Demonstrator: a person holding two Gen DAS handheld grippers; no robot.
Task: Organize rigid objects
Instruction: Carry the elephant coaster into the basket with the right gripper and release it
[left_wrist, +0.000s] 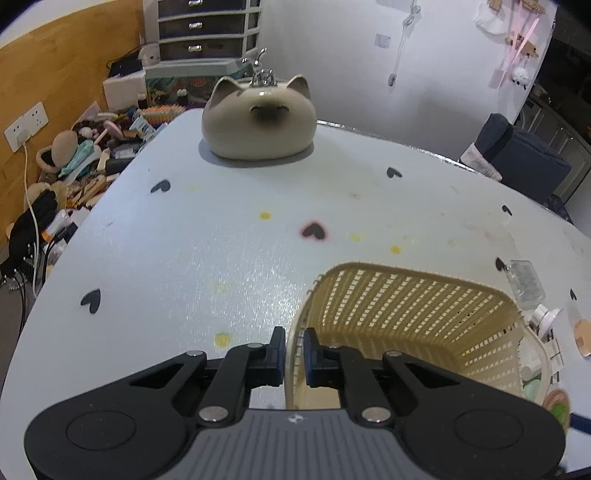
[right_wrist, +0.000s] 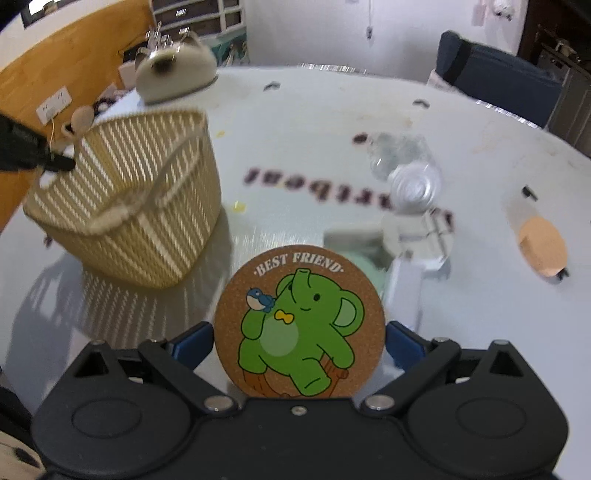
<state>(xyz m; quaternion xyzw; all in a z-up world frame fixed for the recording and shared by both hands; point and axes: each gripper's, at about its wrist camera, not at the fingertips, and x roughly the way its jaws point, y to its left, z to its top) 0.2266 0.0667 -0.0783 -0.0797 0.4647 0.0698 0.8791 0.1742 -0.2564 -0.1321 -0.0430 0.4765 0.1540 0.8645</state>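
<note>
My left gripper (left_wrist: 294, 356) is shut on the near rim of a cream wicker basket (left_wrist: 406, 314), which stands on the white table; the basket looks empty inside. In the right wrist view the basket (right_wrist: 125, 206) stands at the left with my left gripper (right_wrist: 55, 162) on its far rim. My right gripper (right_wrist: 299, 343) is shut on a round cork coaster (right_wrist: 299, 325) with a green elephant and "BEST FRIEND", held upright above the table, right of the basket.
A cat-shaped ceramic holder (left_wrist: 258, 118) sits at the table's far side. A clear bottle (right_wrist: 402, 155), a clear lidded box (right_wrist: 417, 229) and an orange sponge (right_wrist: 541, 249) lie on the right. A dark chair (right_wrist: 491, 77) stands behind the table. Clutter (left_wrist: 74, 173) fills the floor at left.
</note>
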